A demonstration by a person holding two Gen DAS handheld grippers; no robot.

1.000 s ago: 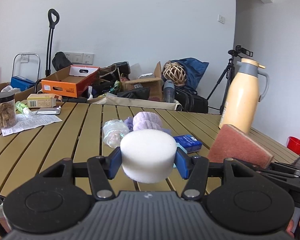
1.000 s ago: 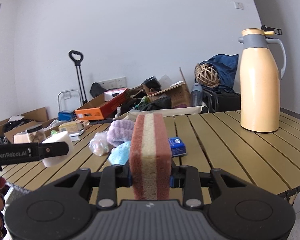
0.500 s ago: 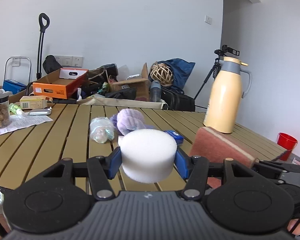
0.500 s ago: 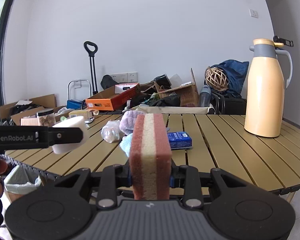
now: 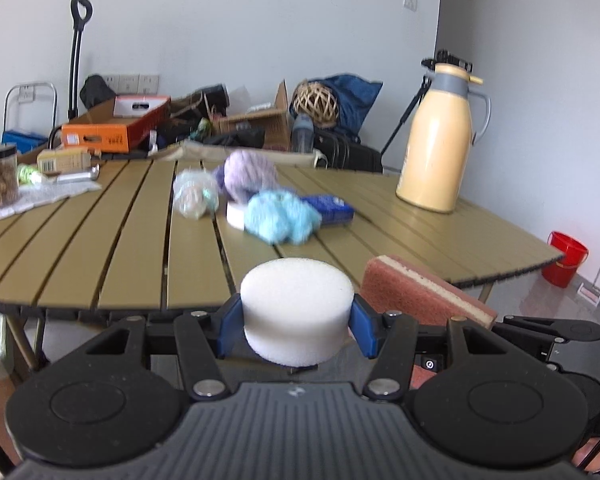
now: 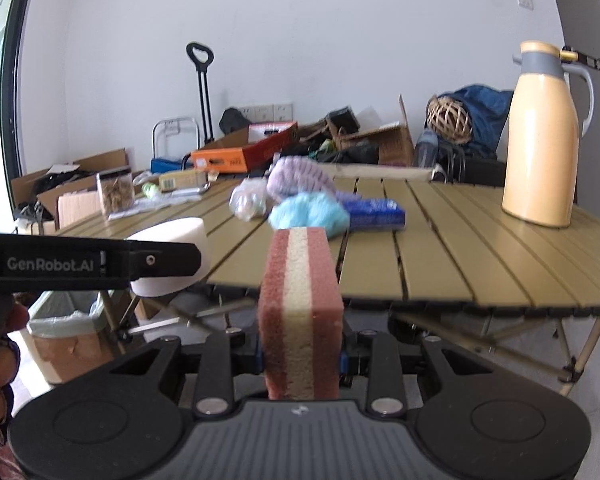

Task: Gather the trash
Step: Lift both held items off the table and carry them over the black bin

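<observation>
Left wrist view: left gripper (image 5: 296,326) clenched on white foam puck (image 5: 296,312), off tabletop (image 5: 100,248) near edge. Right gripper (image 6: 300,354) clamps sponge (image 6: 300,312). Bin (image 6: 66,332) under table's left end. Risk: soft foam squeezing out, dropping beside bin; grippers colliding.

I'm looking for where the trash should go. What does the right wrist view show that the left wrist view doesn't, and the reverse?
Only the right wrist view shows a lined trash bin on the floor under the table's near edge. Only the left wrist view shows a red bucket on the floor. Both show the left claw shut on the white foam puck, the right claw shut on the pink sponge, and the yellow thermos.
</observation>
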